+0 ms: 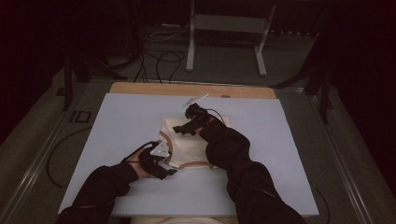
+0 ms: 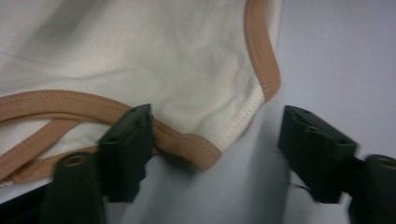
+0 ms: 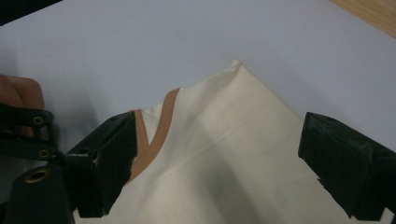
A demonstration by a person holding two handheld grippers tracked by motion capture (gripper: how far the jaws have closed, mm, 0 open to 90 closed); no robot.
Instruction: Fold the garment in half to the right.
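Note:
A cream cloth (image 1: 187, 145) with tan trim lies folded in the middle of the pale board (image 1: 289, 154). My left gripper (image 1: 169, 167) is at its near left corner. In the left gripper view the jaws (image 2: 217, 126) stand apart around that trimmed corner (image 2: 205, 151); the left fingertip (image 2: 133, 130) rests against the tan trim (image 2: 261, 51), while the right one is over bare board. My right gripper (image 1: 183, 127) hangs over the cloth's far part. Its jaws (image 3: 222, 123) are open wide above the cream fabric (image 3: 224, 158), near a pointed fold and a tan strip (image 3: 161, 126).
A wooden strip (image 1: 187, 88) borders the board's far edge, with a small white object (image 1: 196, 99) just in front of it. Cables (image 1: 163, 60) and a metal stand (image 1: 229, 28) are on the floor beyond. Dark sleeves come in from the bottom.

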